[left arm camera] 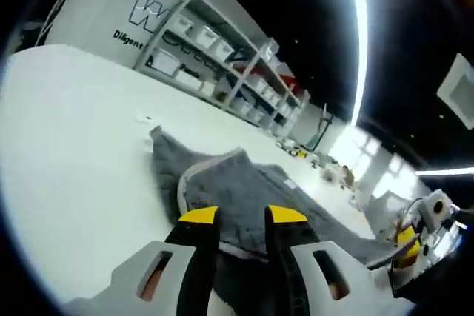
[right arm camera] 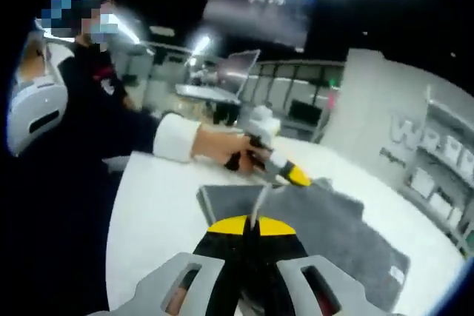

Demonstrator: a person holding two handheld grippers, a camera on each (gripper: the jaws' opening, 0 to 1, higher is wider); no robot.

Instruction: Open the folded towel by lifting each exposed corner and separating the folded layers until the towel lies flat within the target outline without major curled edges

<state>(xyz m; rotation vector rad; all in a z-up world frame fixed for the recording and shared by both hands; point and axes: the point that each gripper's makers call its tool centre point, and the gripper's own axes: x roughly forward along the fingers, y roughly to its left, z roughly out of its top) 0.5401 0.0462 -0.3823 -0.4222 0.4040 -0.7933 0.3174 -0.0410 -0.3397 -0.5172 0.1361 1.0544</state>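
Nearest the left camera, left gripper [left arm camera: 243, 216]: black jaws with yellow tips stand a narrow gap apart, nothing between them, poised over the near part of the towel; whether they touch the cloth cannot be told.

Right gripper [right arm camera: 250, 225]: in its own view the yellow-tipped jaws are pressed together on a thin raised edge of the towel, which stands up as a pale strip right at the tips.

Towel [left arm camera: 244, 194]: grey, with a paler hem, lying rumpled on the white table [left arm camera: 67, 146]; in the left gripper view it spreads from just ahead of the jaws out to a pointed corner at the far left, one layer folded over another with a curved seam showing. In the right gripper view a small label sits near its far right corner.

Other gripper across the cloth: in the right gripper view the left gripper shows at the towel's far edge, held by a hand [right arm camera: 218, 146] coming out of a white cuff and dark sleeve.

Beyond the table: grey shelving [left arm camera: 222, 57] loaded with white bins against a wall with large lettering.

Overhead: bright strip lights on a dark ceiling.
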